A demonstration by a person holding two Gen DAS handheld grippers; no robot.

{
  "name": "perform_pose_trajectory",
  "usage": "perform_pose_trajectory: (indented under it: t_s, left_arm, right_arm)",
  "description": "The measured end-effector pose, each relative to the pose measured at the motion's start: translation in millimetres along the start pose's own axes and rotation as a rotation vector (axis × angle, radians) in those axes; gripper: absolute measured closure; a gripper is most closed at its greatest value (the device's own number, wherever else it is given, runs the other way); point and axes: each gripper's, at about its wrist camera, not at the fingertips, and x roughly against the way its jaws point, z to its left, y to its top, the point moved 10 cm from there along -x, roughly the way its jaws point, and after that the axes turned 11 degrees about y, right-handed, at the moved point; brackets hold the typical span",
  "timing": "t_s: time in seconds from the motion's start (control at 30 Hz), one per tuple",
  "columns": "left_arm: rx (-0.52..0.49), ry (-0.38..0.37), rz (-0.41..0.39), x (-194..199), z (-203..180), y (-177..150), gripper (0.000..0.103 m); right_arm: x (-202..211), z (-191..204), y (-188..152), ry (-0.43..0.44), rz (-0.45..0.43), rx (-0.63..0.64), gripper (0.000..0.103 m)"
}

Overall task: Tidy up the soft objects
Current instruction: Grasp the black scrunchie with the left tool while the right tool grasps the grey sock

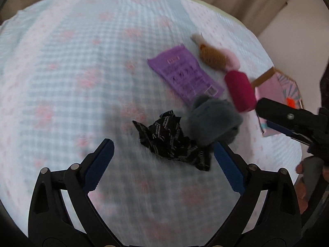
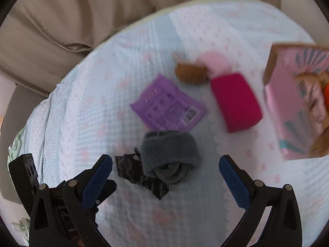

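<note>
- Left claw spread wide, grasping nothing, hovering over the bed with its blue-and-pink checked cover.
- Right claw also spread wide, nothing between its blue pads.
- Grey sock roll lies on the bed between the right claw's fingers, just ahead of them; in the left view it sits by the left claw's right finger.
- Black wrapper, crumpled, touching the sock roll, partly under it.
- Purple packet flat on the bed just beyond the sock roll, one corner tucked behind it.
- Red roll right of the packet, apart from it.
- Brown knit piece and pink fluffy piece at the far end of the red roll, touching each other.
- Pink box at the right edge of the bed, near the red roll.
- Both views motion-blurred.
- Beige upholstery behind the bed.
</note>
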Motion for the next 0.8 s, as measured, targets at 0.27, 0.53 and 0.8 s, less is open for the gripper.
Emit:
perform_pose_trajectory:
  t_s: [0.27, 0.53, 0.8]
  left_arm:
    - [-0.11, -0.1, 0.023, -53.6, -25.4, -14.6, 0.015]
    - [-0.214, -0.09, 0.002, -65.1, -45.8, -19.9, 0.036]
    - [-0.261, -0.1, -0.011, -62.7, -58.1, -12.6, 0.06]
  right_arm:
    - [-61.9, -26.4, -10.4, 0.039, 0.045, -0.098, 0.0]
    - [-78.6, -29.5, -14.8, 0.08, 0.054, -0.131, 0.023]
    - [-72.8, -34.3, -13.4, 0.095, 0.039, -0.16, 0.048]
